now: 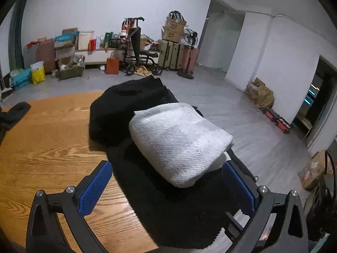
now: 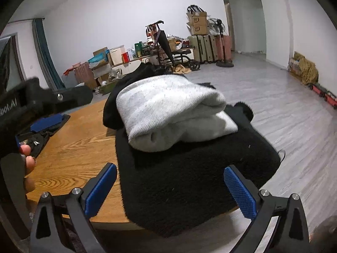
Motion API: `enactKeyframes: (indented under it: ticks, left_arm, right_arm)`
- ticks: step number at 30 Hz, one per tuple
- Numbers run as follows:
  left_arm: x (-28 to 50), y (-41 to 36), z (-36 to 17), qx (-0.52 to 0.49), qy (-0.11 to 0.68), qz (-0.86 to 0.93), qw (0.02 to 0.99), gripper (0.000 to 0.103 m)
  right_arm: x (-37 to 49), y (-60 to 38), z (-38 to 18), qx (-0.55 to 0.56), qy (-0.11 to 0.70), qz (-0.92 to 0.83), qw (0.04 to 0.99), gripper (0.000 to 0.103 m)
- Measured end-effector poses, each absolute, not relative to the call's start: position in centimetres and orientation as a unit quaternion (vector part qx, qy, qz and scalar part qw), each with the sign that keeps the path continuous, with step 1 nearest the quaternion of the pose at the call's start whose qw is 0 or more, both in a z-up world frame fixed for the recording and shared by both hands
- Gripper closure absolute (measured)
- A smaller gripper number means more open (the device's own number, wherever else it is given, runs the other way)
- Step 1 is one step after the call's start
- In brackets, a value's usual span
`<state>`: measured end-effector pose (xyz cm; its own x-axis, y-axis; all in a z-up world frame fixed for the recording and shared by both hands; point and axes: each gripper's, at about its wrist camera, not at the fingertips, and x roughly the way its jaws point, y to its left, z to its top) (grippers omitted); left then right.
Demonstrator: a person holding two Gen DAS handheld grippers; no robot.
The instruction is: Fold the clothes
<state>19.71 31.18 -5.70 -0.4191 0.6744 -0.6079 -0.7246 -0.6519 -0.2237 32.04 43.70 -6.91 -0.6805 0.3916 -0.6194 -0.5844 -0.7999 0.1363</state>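
A pale-walled room with boxes and suitcases along the far wall; nearer us, a round wooden bench [image 1: 48, 147]. On it lies a folded white garment [image 1: 179, 141], stacked on a folded black garment [image 2: 189, 179] at the bench's edge. We hold the left gripper [image 1: 168, 185] and right gripper [image 2: 170, 189] with jaws wide, gripping nothing. We judge the cloth soft, light and floppy, best taken by a folded edge.

Both the left gripper [image 1: 168, 186] and right gripper [image 2: 170, 187] gape wide, gripping nothing.
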Motion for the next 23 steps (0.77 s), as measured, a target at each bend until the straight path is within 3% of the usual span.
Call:
enactKeyframes:
  ticks: [7, 23]
  left_arm:
    - [19.5, 33.0, -6.0, -0.373, 0.079, 0.831, 0.406, 0.0]
    - [19.6, 33.6, -6.0, -0.372, 0.085, 0.829, 0.41, 0.0]
  right_arm:
    - [31.0, 45.1, -6.3, -0.305, 0.129, 0.9, 0.284, 0.0]
    - [31.0, 45.4, -6.2, -0.308, 0.131, 0.9, 0.279, 0.0]
